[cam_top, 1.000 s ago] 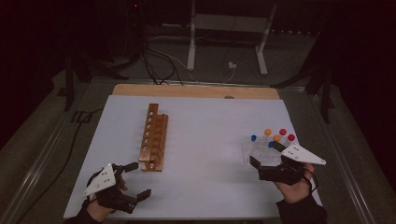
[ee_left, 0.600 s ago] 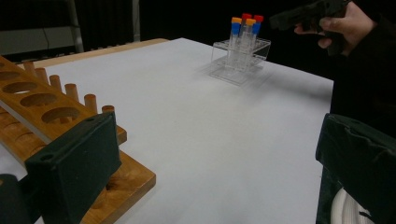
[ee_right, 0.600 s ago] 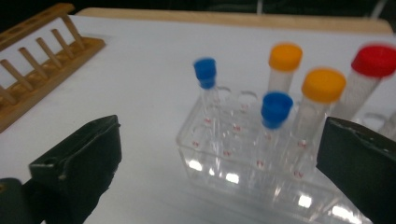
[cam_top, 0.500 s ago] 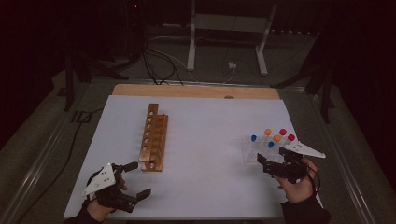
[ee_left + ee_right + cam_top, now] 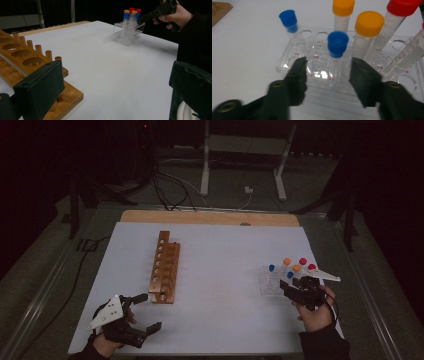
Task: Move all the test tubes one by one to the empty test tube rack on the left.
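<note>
A clear plastic rack [image 5: 287,62] holds several capped tubes with blue, orange and red caps. My right gripper [image 5: 329,65] reaches into the rack's near row with a blue-capped tube [image 5: 337,43] standing between its jaws. The jaws have just been closing, and a gap remains on both sides of the tube. In the high view the right gripper [image 5: 291,290] sits at the clear rack [image 5: 270,285] on the table's right. My left gripper [image 5: 149,311] stands wide open at the near left, empty, just in front of the wooden rack [image 5: 164,267]. One of the left gripper's pads [image 5: 40,85] is beside the wooden rack's end [image 5: 65,97].
The wooden rack has a row of empty round holes [image 5: 32,61] and small pegs. The white tabletop [image 5: 225,270] stretches between the two racks. A wooden strip [image 5: 210,217] borders the far edge. Cables and a metal stand [image 5: 245,150] lie on the floor beyond.
The right gripper has edged forward and down toward the clear rack, and its jaws have drawn closer together. The left gripper has stayed where it was.
</note>
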